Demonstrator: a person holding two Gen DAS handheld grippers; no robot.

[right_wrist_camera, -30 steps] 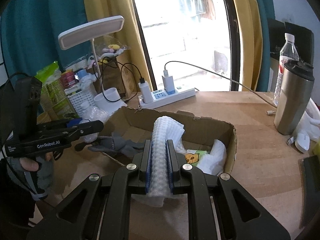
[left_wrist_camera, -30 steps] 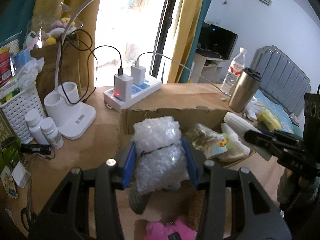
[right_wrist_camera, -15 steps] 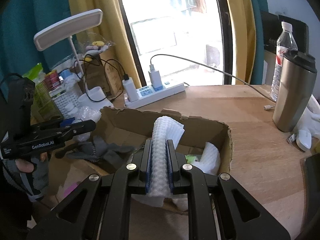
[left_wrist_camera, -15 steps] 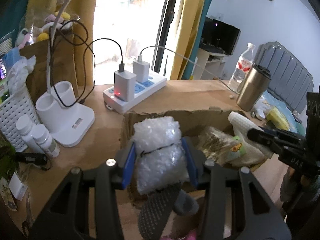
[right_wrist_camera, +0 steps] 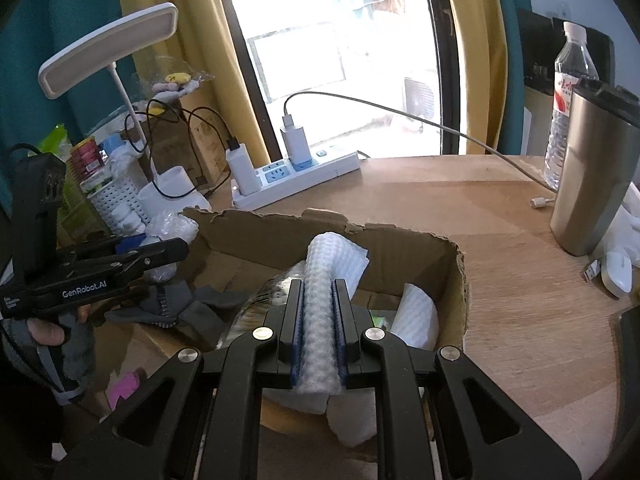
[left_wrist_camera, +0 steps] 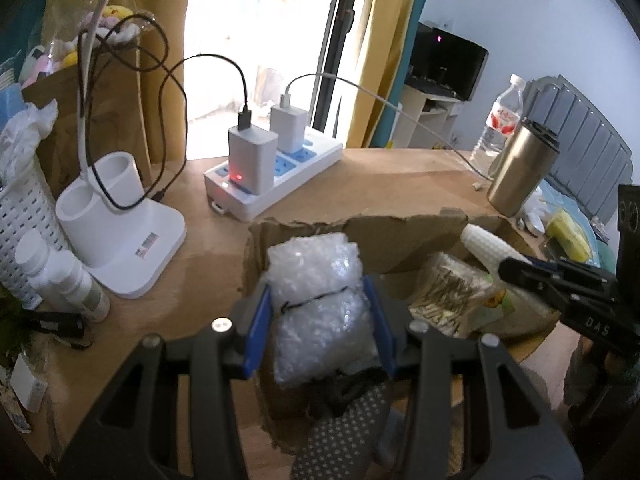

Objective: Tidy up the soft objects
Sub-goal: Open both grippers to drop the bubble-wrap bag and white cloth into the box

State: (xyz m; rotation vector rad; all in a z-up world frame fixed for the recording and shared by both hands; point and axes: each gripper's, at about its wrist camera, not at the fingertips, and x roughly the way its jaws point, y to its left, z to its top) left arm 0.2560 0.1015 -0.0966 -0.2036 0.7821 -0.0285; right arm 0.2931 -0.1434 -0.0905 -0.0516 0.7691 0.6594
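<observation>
my left gripper (left_wrist_camera: 318, 320) clamps a bubble wrap bundle (left_wrist_camera: 320, 304) over the cardboard box (right_wrist_camera: 456, 280), its base hidden; my right gripper (right_wrist_camera: 319, 320) pinches white foam sheet (right_wrist_camera: 320, 312) above it, on a cluttered wooden desk (right_wrist_camera: 500, 216).

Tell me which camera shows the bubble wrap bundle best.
The left wrist view: the bubble wrap bundle sits centred and close, clamped in the left gripper. The right wrist view shows only a small part of it behind that gripper.
</observation>
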